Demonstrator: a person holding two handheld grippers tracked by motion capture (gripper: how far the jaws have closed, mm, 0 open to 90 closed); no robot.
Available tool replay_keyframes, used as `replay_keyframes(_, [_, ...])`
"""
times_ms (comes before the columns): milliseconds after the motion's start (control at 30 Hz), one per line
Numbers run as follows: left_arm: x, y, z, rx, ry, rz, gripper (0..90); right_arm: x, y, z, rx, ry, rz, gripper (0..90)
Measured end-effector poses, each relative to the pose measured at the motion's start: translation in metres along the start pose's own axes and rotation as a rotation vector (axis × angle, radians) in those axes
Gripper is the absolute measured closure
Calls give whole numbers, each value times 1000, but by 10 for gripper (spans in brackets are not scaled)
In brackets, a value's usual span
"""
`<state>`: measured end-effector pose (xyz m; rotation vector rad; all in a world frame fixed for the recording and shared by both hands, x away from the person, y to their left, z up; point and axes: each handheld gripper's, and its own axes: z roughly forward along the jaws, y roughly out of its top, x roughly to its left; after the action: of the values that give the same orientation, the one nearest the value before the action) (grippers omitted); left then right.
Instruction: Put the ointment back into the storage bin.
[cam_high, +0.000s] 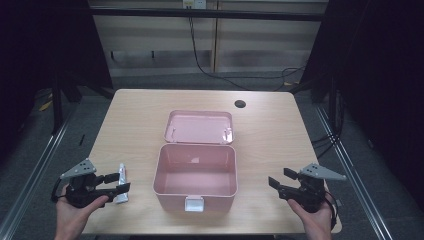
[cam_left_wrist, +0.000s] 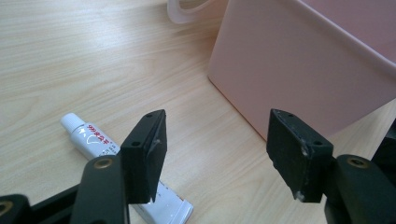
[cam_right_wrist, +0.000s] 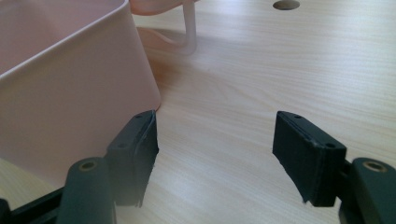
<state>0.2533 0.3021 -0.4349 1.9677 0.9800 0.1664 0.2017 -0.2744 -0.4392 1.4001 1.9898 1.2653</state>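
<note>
Our left gripper is spread apart w/ nothing in it, right over the small white tube lying left of the pink box. Right gripper also apart, empty. Tube's prob light, soft, squashy; we'd pinch mid-body, gently

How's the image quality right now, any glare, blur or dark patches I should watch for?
High view: the table is evenly lit, the surroundings fall to black, and the open lid shows a faint sheen. Left gripper view: the tube and wood grain are sharp, with no glare. Right gripper view: the pink box wall and near jaw look soft, with slight edge blur.
</note>
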Motion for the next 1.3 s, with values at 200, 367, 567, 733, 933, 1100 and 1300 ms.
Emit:
replay_keyframes(200, [1,1,-1,2,-1,-17,388,2,-3,-2,-22,-28,-12,325])
replay_keyframes(367, [2,4,-6,6,6,-28,420,2,-5,-4,-20,24,-12,287])
replay_keyframes(567, [-2,12,-13,-17,17,-15,447,5,-6,-6,-43,-6,-9,222])
replay_keyframes(733, [-4,22,-12,26,-11,-28,442,6,-6,-5,-24,14,-11,229])
replay_keyframes(933, [-5,32,-10,92,0,-38,473,6,-6,-4,-7,29,-7,239])
replay_keyframes(1100, [-5,39,-2,202,-4,-22,480,5,-7,-4,-8,21,-1,239])
replay_keyframes(1300, [-2,50,1,269,-12,-33,441,6,-6,-2,7,33,-5,239])
